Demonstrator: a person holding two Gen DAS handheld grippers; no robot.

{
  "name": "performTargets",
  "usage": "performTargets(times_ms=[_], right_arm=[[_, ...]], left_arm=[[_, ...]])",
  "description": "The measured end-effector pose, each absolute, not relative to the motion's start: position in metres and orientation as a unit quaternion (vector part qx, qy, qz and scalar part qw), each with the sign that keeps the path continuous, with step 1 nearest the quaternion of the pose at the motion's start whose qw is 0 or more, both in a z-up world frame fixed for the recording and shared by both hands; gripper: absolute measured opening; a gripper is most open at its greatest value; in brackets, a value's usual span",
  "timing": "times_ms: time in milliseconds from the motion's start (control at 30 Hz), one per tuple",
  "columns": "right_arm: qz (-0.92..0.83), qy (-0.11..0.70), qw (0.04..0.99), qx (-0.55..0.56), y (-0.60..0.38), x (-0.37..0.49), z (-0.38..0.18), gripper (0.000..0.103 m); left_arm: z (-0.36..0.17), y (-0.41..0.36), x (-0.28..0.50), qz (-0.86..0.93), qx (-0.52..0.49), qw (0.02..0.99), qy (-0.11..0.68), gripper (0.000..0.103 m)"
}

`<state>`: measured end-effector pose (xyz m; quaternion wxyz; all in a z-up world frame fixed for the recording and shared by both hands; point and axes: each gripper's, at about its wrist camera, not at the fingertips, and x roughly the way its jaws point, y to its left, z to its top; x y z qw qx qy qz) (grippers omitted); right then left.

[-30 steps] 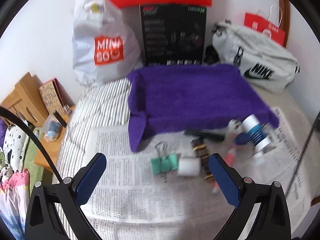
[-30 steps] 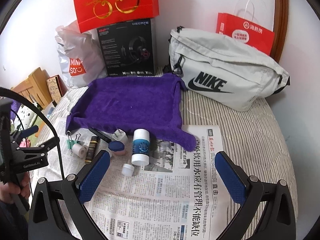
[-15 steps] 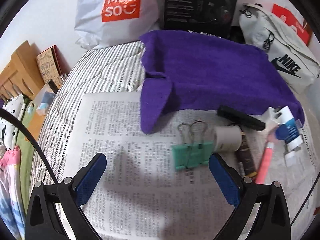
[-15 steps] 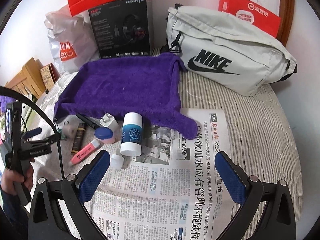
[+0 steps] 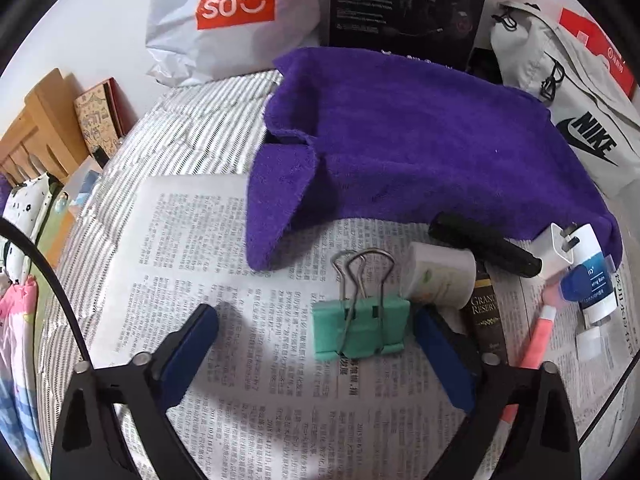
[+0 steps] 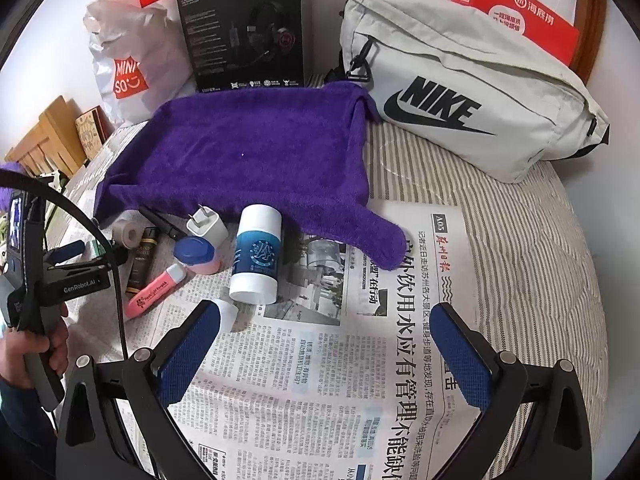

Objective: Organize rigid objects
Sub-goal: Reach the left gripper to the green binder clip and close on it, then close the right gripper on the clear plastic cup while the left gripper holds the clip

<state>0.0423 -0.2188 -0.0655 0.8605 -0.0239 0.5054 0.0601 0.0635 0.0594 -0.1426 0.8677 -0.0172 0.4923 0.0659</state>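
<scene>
A green binder clip (image 5: pixel 360 326) lies on the newspaper (image 5: pixel 192 248). My left gripper (image 5: pixel 318 354) is open; the clip sits between its pads, next to the right pad (image 5: pixel 444 360). Beside the clip lie a white tape roll (image 5: pixel 438 278), a dark tube (image 5: pixel 486 318), a black pen (image 5: pixel 484 244), a pink highlighter (image 6: pixel 154 290), a white charger plug (image 6: pixel 208 224), a blue-lidded pink jar (image 6: pixel 196 256) and a blue-and-white bottle (image 6: pixel 256 256). A purple towel (image 6: pixel 248 152) lies behind them. My right gripper (image 6: pixel 324 354) is open and empty over the newspaper, in front of the bottle.
A grey Nike bag (image 6: pixel 464 100), a black headset box (image 6: pixel 244 28), a white Miniso bag (image 5: pixel 228 16) and red paper bags (image 6: pixel 516 12) stand along the wall. A small white cap (image 6: pixel 226 314) lies by my right gripper's left pad. The striped bed falls away at left.
My left gripper has moved forward and down to the green binder clip, which now sits between its pads. My right gripper has come closer to the bottle.
</scene>
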Motion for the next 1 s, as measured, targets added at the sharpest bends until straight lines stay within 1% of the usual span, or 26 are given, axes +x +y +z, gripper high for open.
performTargets(times_ms=[100,133,167,300,367,400,467,667,733,867,900,967,1000], right_arm=[[0.057,0.508,0.859,-0.020,-0.223,0.044,-0.068,0.103],[0.056,0.508,0.859,-0.019,-0.224,0.045,-0.069,0.103],[0.054,0.509,0.859,-0.019,-0.226,0.045,-0.070,0.103],[0.044,0.510,0.859,-0.011,-0.235,0.047,-0.073,0.103],[0.041,0.509,0.860,-0.005,-0.240,0.048,-0.075,0.103],[0.039,0.508,0.860,-0.004,-0.242,0.049,-0.076,0.103],[0.036,0.506,0.861,-0.005,-0.245,0.050,-0.078,0.103],[0.037,0.505,0.862,-0.003,-0.249,0.058,-0.092,0.102],[0.042,0.504,0.862,0.000,-0.247,0.065,-0.098,0.099],[0.053,0.503,0.863,-0.002,-0.237,0.077,-0.108,0.082],[0.055,0.505,0.861,-0.003,-0.234,0.080,-0.111,0.080],[0.061,0.503,0.862,-0.003,-0.230,0.084,-0.114,0.079],[0.064,0.500,0.863,-0.003,-0.228,0.086,-0.115,0.074]], left_arm=[[-0.141,0.064,0.061,0.060,-0.021,0.873,0.484,0.082],[-0.140,0.066,0.058,0.057,-0.019,0.876,0.479,0.073],[-0.139,0.068,0.056,0.054,-0.018,0.878,0.476,0.068],[-0.138,0.075,0.054,0.045,-0.021,0.881,0.470,0.059],[-0.138,0.075,0.057,0.045,-0.023,0.884,0.464,0.048],[-0.138,0.075,0.058,0.044,-0.024,0.886,0.461,0.046],[-0.139,0.076,0.057,0.042,-0.025,0.890,0.454,0.043],[-0.140,0.075,0.051,0.043,-0.018,0.900,0.433,0.041],[-0.139,0.076,0.051,0.042,-0.018,0.900,0.433,0.041],[-0.139,0.074,0.050,0.042,-0.016,0.901,0.432,0.040],[-0.139,0.074,0.051,0.042,-0.016,0.901,0.432,0.040],[-0.140,0.074,0.050,0.042,-0.016,0.901,0.432,0.040],[-0.139,0.074,0.050,0.042,-0.017,0.901,0.432,0.040]])
